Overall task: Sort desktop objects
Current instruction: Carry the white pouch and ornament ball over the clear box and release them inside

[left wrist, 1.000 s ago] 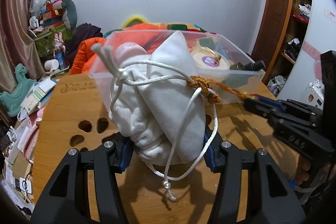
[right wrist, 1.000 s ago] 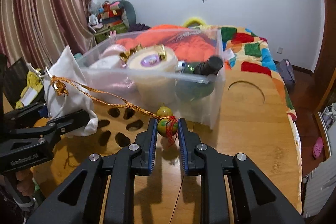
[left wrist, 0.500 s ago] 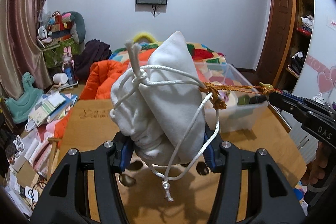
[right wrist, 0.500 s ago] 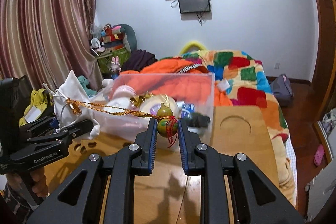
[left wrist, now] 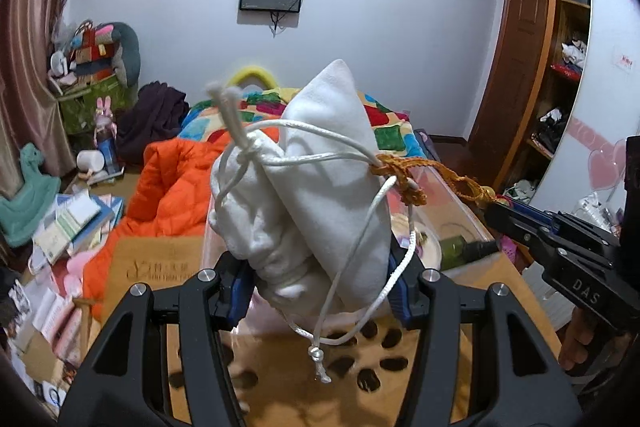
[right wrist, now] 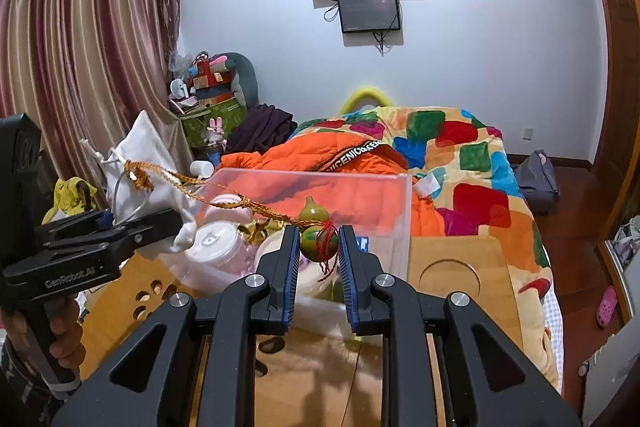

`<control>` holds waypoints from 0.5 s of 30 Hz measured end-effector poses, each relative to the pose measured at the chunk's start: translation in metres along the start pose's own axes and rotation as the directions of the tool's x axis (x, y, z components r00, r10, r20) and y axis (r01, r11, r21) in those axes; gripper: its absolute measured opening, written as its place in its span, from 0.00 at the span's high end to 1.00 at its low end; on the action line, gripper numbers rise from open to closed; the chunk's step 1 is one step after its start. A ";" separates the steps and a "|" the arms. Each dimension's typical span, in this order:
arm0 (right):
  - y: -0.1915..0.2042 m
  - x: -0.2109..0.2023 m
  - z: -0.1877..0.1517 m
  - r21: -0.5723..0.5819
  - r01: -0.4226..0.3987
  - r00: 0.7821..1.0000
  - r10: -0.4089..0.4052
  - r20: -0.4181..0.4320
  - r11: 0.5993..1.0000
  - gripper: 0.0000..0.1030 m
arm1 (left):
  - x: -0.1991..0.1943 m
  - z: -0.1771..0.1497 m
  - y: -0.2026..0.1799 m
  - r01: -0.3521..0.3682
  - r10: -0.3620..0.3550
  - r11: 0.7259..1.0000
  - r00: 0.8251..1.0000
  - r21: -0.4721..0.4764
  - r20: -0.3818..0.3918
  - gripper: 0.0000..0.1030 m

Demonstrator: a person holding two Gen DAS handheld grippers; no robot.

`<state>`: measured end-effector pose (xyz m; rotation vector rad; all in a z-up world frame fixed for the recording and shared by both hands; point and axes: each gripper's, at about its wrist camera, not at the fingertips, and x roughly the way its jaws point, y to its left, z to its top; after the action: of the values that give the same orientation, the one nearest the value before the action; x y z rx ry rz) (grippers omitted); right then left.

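Observation:
My left gripper [left wrist: 320, 287] is shut on a white drawstring pouch [left wrist: 316, 195], held up above the wooden table [left wrist: 280, 379]. An orange braided cord [left wrist: 404, 171] is tangled in the pouch's white drawstring and runs right to my right gripper [left wrist: 504, 211]. In the right wrist view, my right gripper [right wrist: 319, 247] is shut on a small green-yellow gourd charm [right wrist: 318, 235] with red thread. The cord [right wrist: 240, 197] stretches left from it to the pouch [right wrist: 148, 163] in the left gripper [right wrist: 160, 227]. Both are held over the clear plastic bin [right wrist: 360, 187].
The bin holds a round white tub [right wrist: 216, 247], a pink-lidded jar, gold trinkets and a dark bottle [left wrist: 468, 249]. The table has paw-shaped cutouts [left wrist: 376, 359] and a round recess [right wrist: 452, 277]. A bed with an orange jacket [right wrist: 320, 155] lies behind. Books clutter the floor on the left.
Both grippers have risen together with the pouch and the gourd charm. The bin and table now sit lower in both views, and the cord stays stretched between them.

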<state>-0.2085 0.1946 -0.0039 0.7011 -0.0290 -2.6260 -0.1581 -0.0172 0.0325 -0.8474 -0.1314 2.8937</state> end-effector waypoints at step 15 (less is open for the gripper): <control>-0.023 0.048 0.013 0.025 0.050 0.998 -0.049 -0.031 0.998 0.83 | 0.063 0.021 -0.019 0.004 0.002 0.997 0.997 0.083 -0.071 0.47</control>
<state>-0.2609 0.1949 -0.0181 0.7601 -0.0369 -2.6661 -0.2203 0.0098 0.0188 -0.9340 -0.0051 2.8410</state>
